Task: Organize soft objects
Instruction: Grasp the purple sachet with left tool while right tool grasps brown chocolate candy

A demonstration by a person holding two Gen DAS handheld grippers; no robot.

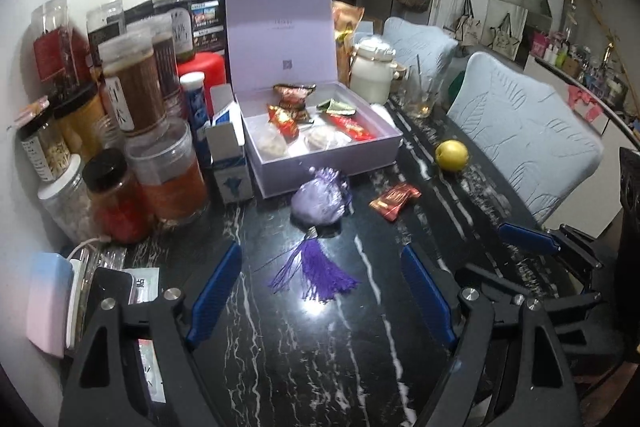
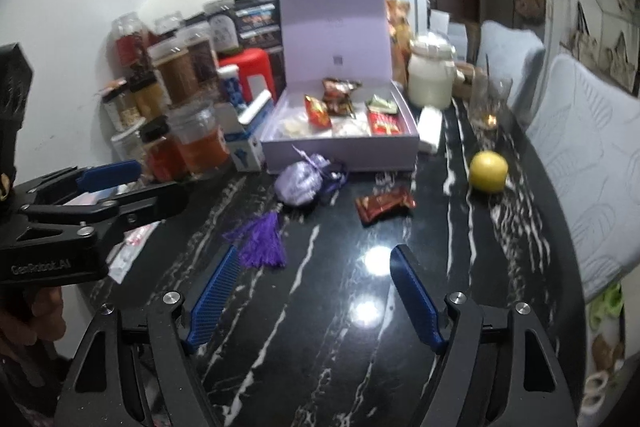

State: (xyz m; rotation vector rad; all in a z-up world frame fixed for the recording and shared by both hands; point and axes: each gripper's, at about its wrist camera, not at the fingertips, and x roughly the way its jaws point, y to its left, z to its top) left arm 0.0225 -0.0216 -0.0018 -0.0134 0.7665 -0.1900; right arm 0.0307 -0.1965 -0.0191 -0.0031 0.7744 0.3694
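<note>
A lilac sachet pouch [image 1: 320, 201] [image 2: 298, 183] lies on the black marble table, its purple tassel [image 1: 320, 271] [image 2: 260, 239] trailing toward me. To its right lies a red-brown sweet wrapper [image 1: 394, 201] [image 2: 384, 209]. Behind both stands an open lilac box [image 1: 320, 163] [image 2: 340, 157] with several wrapped snacks inside. My left gripper [image 1: 320, 251] is open, its tips either side of the tassel and apart from it. My right gripper [image 2: 315, 251] is open over bare table, short of the wrapper, with the tassel just beyond its left tip. Neither holds anything.
Several jars [image 1: 136, 131] [image 2: 192, 131] crowd the table's left side. A yellow fruit [image 1: 452, 155] [image 2: 488, 171], a glass [image 1: 420, 99] and a white lidded pot [image 1: 372, 71] stand to the right. Two padded chairs [image 1: 524, 131] line the right edge. A pastel power bank [image 1: 48, 303] lies near left.
</note>
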